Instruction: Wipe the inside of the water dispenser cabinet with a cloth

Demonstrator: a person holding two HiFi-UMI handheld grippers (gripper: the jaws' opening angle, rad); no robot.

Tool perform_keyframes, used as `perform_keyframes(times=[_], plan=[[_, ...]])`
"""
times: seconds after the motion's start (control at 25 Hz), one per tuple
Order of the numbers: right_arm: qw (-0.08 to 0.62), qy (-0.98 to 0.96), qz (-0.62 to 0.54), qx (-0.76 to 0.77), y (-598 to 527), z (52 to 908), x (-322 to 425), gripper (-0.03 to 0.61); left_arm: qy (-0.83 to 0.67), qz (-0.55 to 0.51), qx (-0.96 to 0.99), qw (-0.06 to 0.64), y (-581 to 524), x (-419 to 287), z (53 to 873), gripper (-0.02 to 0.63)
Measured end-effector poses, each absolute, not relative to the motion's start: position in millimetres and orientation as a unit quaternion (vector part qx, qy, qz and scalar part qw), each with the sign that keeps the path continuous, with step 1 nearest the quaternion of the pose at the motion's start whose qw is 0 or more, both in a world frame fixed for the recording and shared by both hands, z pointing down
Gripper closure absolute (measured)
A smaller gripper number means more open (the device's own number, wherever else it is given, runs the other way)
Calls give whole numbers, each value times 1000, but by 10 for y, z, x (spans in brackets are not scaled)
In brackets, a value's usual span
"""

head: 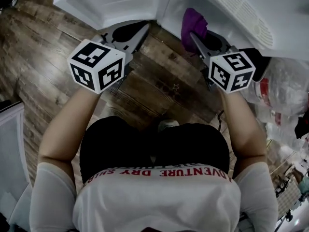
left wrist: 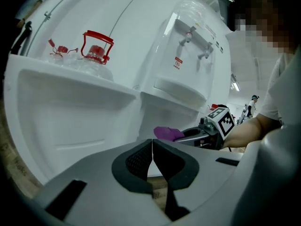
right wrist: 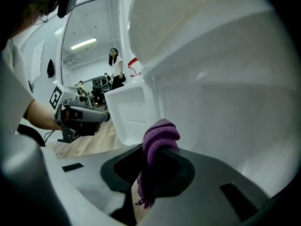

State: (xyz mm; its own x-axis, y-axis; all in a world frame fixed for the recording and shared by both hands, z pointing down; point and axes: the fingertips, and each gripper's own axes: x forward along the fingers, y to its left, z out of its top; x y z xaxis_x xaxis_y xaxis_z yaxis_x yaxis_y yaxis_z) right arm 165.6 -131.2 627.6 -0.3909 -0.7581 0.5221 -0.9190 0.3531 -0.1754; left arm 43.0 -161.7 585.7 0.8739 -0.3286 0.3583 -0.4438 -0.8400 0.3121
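The white water dispenser (left wrist: 188, 55) stands with its lower cabinet door (head: 111, 1) swung open; the door's inner side (left wrist: 70, 121) faces my left gripper. My right gripper (head: 195, 33) is shut on a purple cloth (head: 193, 22) at the mouth of the cabinet (head: 227, 8). In the right gripper view the cloth (right wrist: 159, 142) bunches up between the jaws of the right gripper (right wrist: 157, 149), close to the cabinet's white inner wall (right wrist: 225, 107). My left gripper (head: 142, 29) hangs shut and empty just below the door. Its closed jaws (left wrist: 152, 149) meet with nothing between them.
Wood-plank floor (head: 159, 76) lies under both grippers. Clear plastic bottles with red caps (left wrist: 96, 51) rest beside the dispenser, and bagged bottles (head: 280, 88) crowd the right side. A white panel (head: 9, 134) stands at the left. A person (right wrist: 114, 65) stands far off in the room.
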Motion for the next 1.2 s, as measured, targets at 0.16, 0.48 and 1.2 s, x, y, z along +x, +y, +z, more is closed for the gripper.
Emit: perform_keyframes(times=[0.16,0.48,1.2], plan=[[150,-786,202,565,-1609,6120,1796,517,-209,140,945,211,-1709,464,5863,586],[94,-770,156,612,-1966,5721,1881,517,-224,128,942,217,-1757,457,5792,586],[53,-757,128,638,-2245,5692,1732,517,-230,128,937,229,-1718,431,5863,586]])
